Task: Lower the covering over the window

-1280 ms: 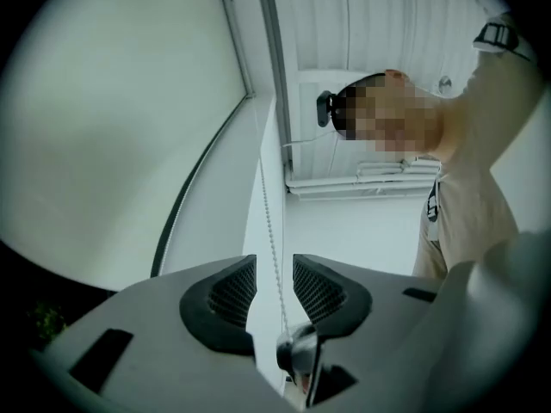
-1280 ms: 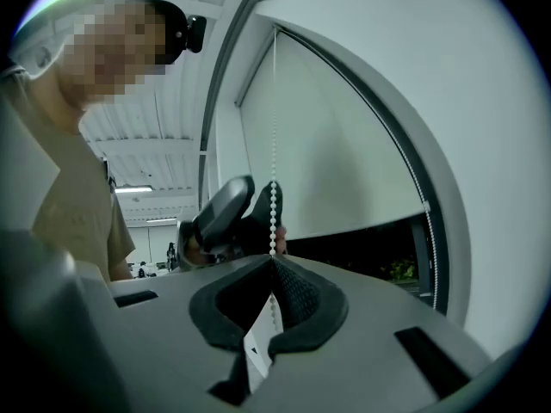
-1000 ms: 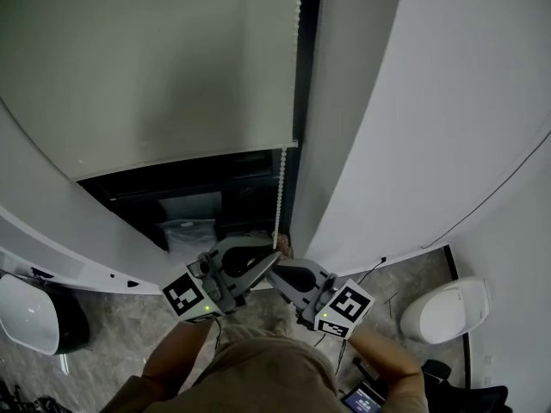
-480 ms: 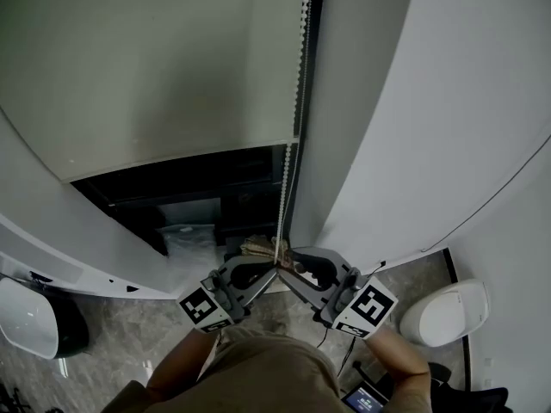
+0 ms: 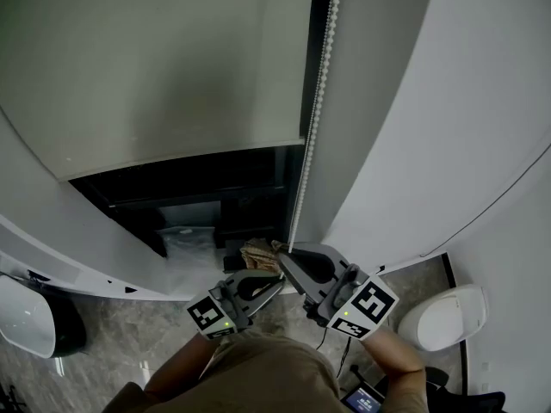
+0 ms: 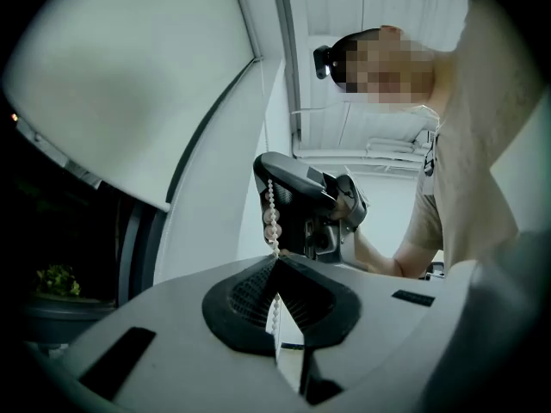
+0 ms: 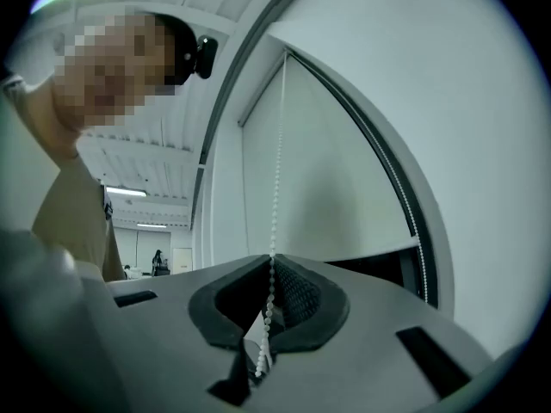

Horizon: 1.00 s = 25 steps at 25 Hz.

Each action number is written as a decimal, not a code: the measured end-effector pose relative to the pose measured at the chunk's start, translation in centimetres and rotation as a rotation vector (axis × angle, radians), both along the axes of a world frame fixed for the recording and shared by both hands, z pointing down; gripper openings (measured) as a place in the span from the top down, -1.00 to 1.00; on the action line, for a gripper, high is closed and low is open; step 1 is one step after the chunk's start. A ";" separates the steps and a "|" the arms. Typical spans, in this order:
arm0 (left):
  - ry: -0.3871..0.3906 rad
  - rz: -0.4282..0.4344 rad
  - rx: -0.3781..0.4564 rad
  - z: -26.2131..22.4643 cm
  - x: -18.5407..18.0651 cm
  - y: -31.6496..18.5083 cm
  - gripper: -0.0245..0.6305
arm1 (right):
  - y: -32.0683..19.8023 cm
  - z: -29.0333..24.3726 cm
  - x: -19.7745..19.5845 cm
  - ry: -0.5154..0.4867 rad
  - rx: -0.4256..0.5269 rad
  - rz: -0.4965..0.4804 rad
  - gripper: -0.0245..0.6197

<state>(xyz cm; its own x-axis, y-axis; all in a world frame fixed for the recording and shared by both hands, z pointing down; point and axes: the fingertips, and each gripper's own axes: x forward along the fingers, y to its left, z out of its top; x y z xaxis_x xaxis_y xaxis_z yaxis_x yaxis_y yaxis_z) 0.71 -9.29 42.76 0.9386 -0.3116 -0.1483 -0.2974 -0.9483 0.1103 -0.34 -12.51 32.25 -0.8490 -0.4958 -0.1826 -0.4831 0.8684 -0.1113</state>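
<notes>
A pale roller blind (image 5: 155, 67) covers the upper part of the dark window (image 5: 198, 188). Its white bead chain (image 5: 314, 119) hangs along the window's right edge. My right gripper (image 5: 278, 249) is the upper one; its jaws have just been closing and are shut on the chain. My left gripper (image 5: 277, 279) sits just below it, also shut on the chain. In the left gripper view the chain (image 6: 271, 209) rises from the left gripper (image 6: 275, 258) to the right gripper (image 6: 301, 200). In the right gripper view the chain (image 7: 277, 170) runs up from the right gripper (image 7: 272, 261) beside the blind (image 7: 336, 188).
A white wall column (image 5: 430, 101) stands right of the window. White rounded objects sit on the floor at the left (image 5: 26, 312) and right (image 5: 439, 312). A brownish object (image 5: 258, 253) lies on the sill near the grippers.
The left gripper has come down with the chain in its jaws. The right gripper has let go, risen along the chain past the left one and shut on it again higher up.
</notes>
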 end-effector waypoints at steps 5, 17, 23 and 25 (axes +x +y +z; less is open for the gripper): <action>0.182 0.022 -0.032 -3.2 -3.1 -1.6 0.76 | -0.6 1.9 1.2 0.029 0.014 0.044 0.88; 0.096 0.031 0.167 -11.9 0.2 -2.9 0.85 | 0.9 6.0 -1.0 0.029 -0.102 -0.049 0.88; 0.103 -0.050 0.192 -11.8 -1.0 -3.6 0.87 | 1.5 5.7 0.6 0.062 -0.034 -0.079 0.72; 0.107 -0.060 0.197 -11.4 -1.6 -3.5 0.87 | 1.4 5.3 1.3 0.049 -0.034 -0.072 0.52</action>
<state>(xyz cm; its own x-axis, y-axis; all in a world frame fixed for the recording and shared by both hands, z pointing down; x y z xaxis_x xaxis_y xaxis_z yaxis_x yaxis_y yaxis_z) -0.90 -12.75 31.32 0.8951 -0.3213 -0.3092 -0.3503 -0.9357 -0.0419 0.96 -11.13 37.51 -0.8903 -0.4381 -0.1242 -0.4249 0.8974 -0.1192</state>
